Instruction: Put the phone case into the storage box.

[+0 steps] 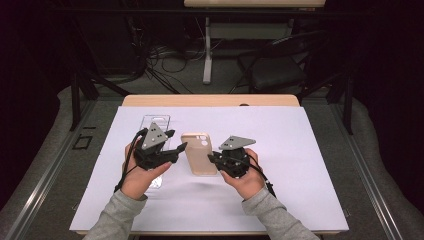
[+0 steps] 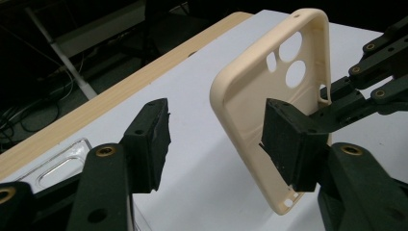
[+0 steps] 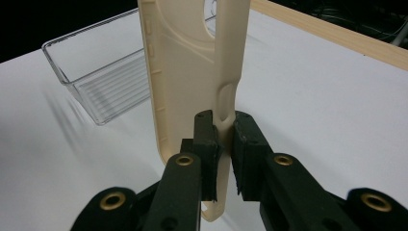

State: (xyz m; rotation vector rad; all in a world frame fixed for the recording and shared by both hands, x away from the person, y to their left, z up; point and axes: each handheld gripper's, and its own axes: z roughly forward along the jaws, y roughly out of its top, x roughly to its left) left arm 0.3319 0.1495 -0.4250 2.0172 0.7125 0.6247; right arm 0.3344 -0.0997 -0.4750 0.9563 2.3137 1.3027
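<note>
Fingers [image 1: 176,145] over white table cover [image 1: 300,150]

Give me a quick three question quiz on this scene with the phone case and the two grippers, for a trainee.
1. True or false: the right gripper pinches the side wall of the beige case.
2. Multiple choice: the left gripper is A) clamped on the case, B) open with one pad inside the case, C) holding the clear tray.
3. What lies on the white sheet under the left hand?

Key
1. True.
2. B; the other pad stands apart from the case.
3. The clear tray.
</note>
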